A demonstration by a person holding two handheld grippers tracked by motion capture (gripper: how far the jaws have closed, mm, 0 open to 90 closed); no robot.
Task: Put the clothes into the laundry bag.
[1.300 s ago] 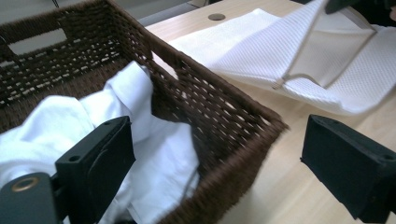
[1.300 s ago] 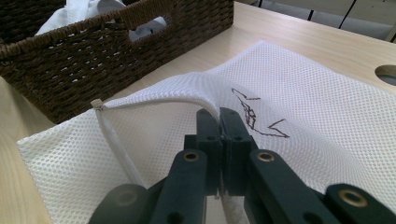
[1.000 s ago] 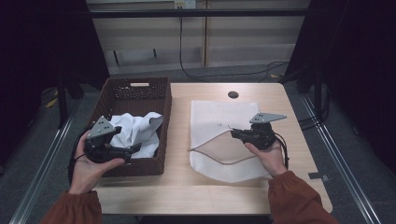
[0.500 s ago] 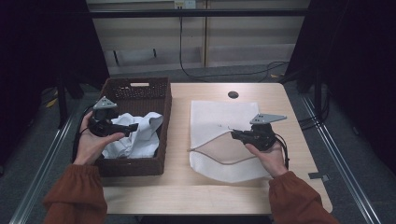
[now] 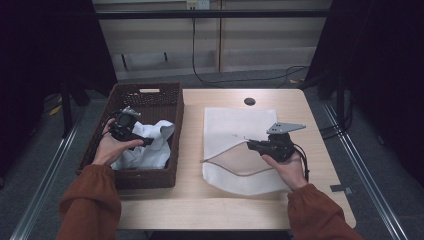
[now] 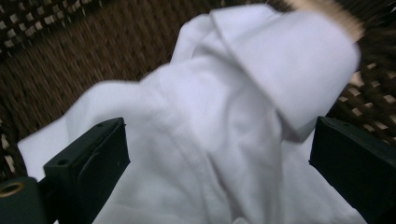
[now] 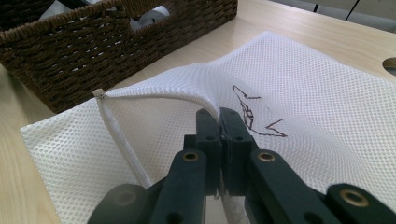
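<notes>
My right tongs [image 5: 251, 144] are pressed together on the upper edge of the white mesh bag [image 5: 235, 125], pinching that edge and holding it lifted so the mouth gapes open just below the tips; in the right gripper view the jaws meet on the hem, with the bag's black scribble mark [image 7: 254, 114] just beyond them and the zip seam [image 7: 122, 140] running off to their left. The rest of the bag lies flat on the table [image 5: 200, 200] under and ahead of these tongs. My left tongs [image 5: 145, 142] are spread wide over the white cloth [image 5: 150, 150] that lies bunched in the brown wicker basket [image 5: 150, 95]. In the left gripper view the two black jaws stand far apart with the cloth [image 6: 210, 140] between and beyond them, a folded flap rising toward the far right jaw, and wicker weave around it.
</notes>
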